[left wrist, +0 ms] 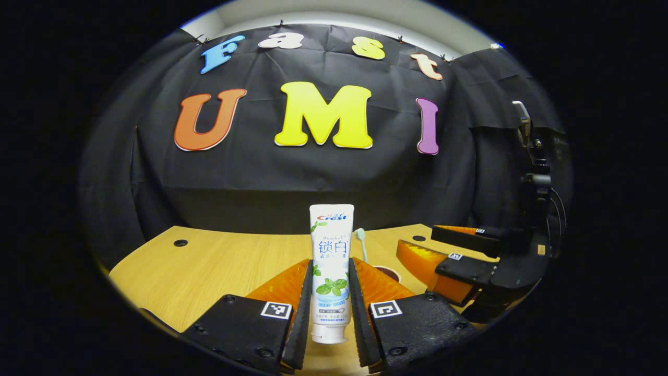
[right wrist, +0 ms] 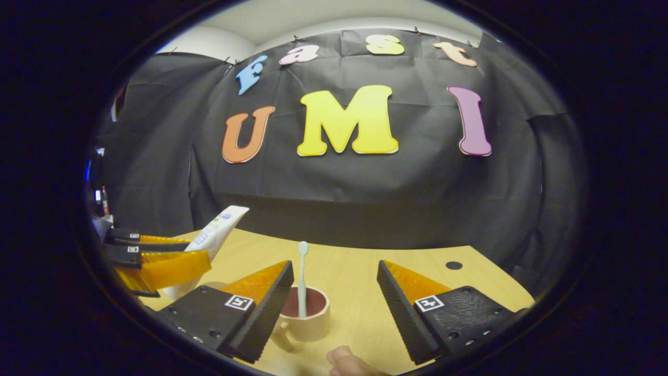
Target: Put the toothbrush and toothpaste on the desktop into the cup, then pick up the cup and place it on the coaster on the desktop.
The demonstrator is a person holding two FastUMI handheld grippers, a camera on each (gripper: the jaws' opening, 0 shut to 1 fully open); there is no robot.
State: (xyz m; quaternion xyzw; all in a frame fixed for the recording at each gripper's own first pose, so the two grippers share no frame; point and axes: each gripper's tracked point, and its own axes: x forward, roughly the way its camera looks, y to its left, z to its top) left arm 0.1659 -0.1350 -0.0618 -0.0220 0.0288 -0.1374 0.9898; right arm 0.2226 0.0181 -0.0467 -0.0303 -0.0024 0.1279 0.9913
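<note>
Toothpaste, a white plastic tube [left wrist: 331, 271], stands cap-down, clamped mid-body by the left gripper [left wrist: 331, 292] above the wooden desktop [left wrist: 209, 266]. Soft, light and probably slippery (squeeze gently). The pale toothbrush [right wrist: 302, 277] already stands in the beige cup [right wrist: 305, 313], between the right gripper [right wrist: 334, 308] fingers, spread apart.

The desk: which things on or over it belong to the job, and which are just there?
Job:
toothpaste, held in the left gripper
toothbrush, standing in the cup
right gripper, open by the cup

Just there:
desk holes
fingertip at the near edge
</note>
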